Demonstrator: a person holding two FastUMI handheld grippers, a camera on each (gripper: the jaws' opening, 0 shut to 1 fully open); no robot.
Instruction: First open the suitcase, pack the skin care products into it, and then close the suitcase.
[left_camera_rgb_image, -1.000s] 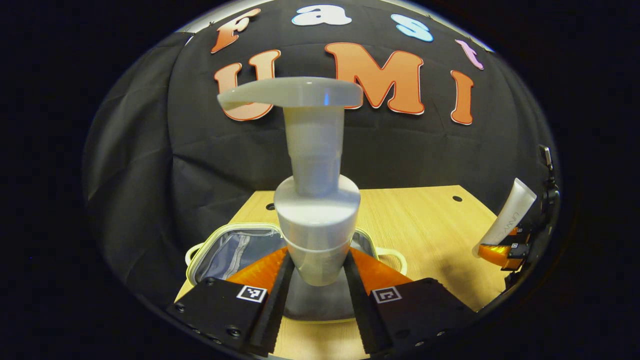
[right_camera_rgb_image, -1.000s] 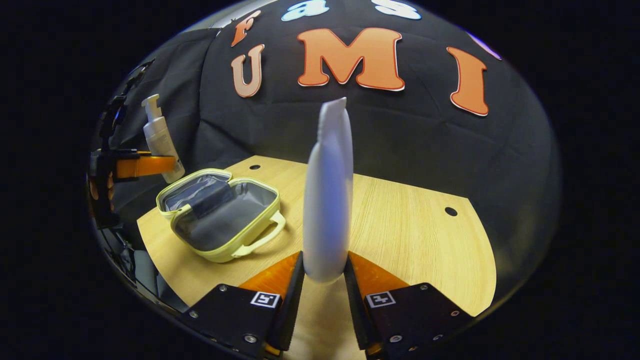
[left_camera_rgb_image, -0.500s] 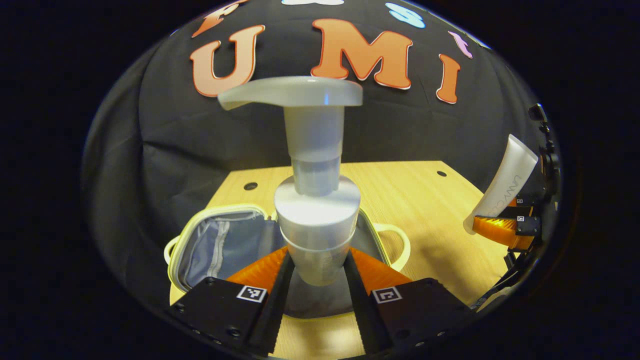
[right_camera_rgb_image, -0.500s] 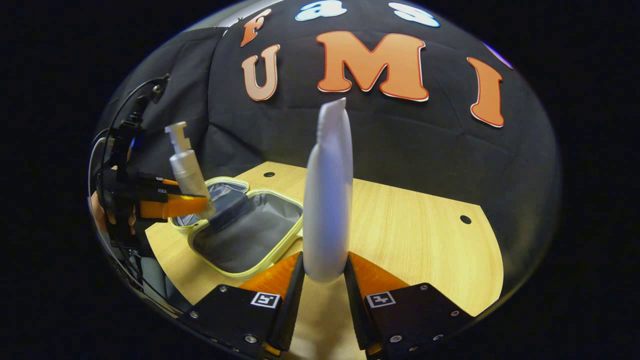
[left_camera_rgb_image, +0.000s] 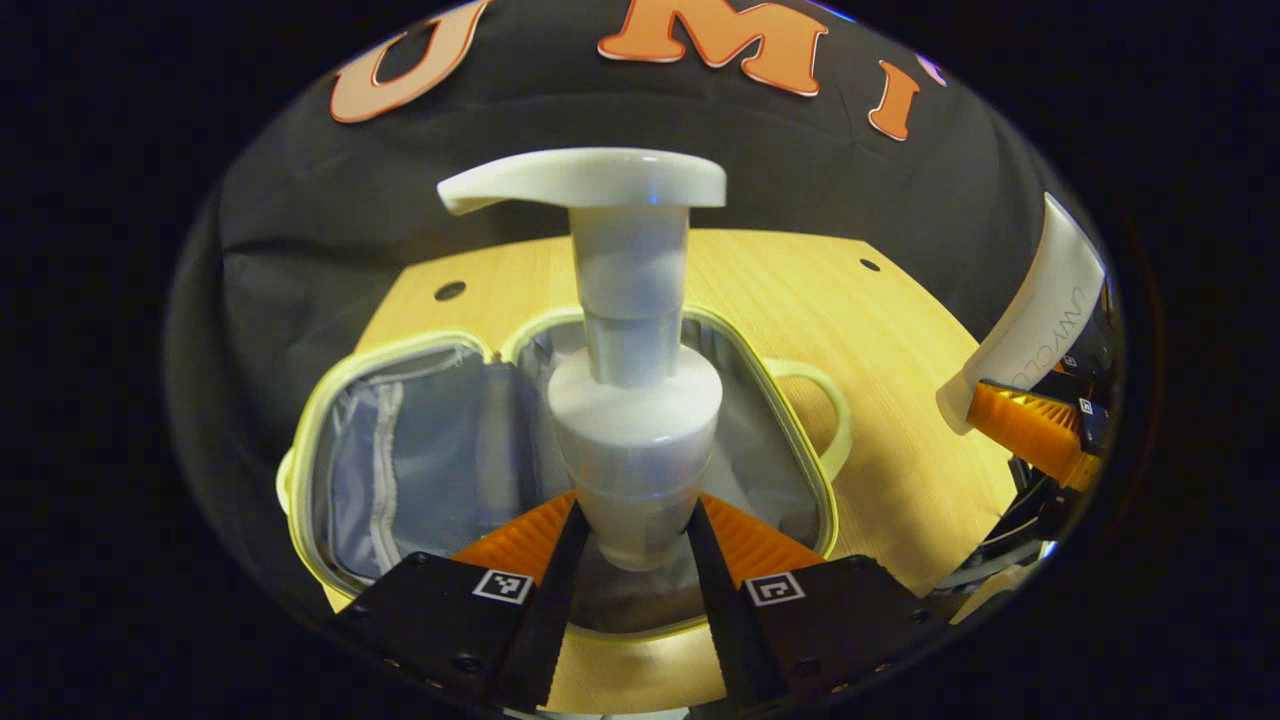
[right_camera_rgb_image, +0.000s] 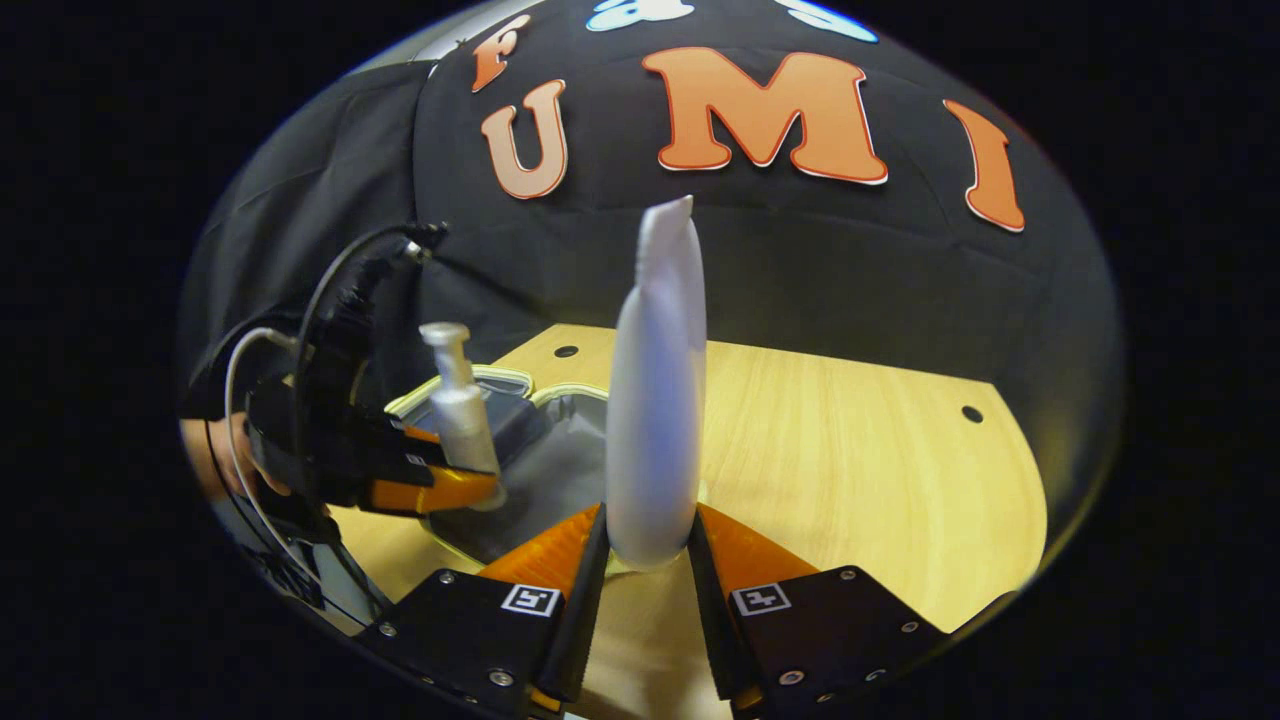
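Note:
My left gripper (left_camera_rgb_image: 628, 530) is shut on a white pump bottle (left_camera_rgb_image: 633, 400), held upright right above the open suitcase (left_camera_rgb_image: 360, 470), a small pale-yellow case with grey lining. In the right gripper view the same bottle (right_camera_rgb_image: 460, 410) and left gripper (right_camera_rgb_image: 440, 490) hang over the suitcase (right_camera_rgb_image: 530, 470) at the left. My right gripper (right_camera_rgb_image: 645, 545) is shut on a white squeeze tube (right_camera_rgb_image: 655, 400), standing upright between its fingers, just right of the case. The left gripper view shows that tube (left_camera_rgb_image: 1030, 320) at the far right, clamped in the right gripper (left_camera_rgb_image: 1020, 420).
The suitcase lies on a light wooden table (right_camera_rgb_image: 850, 450) with small holes near its back corners. A hand (right_camera_rgb_image: 215, 460) and cables are behind the left gripper. The case's handle (left_camera_rgb_image: 825, 410) sticks out on its right side.
My left gripper has carried the pump bottle forward and down over the open suitcase. My right gripper with the tube has moved closer to the case.

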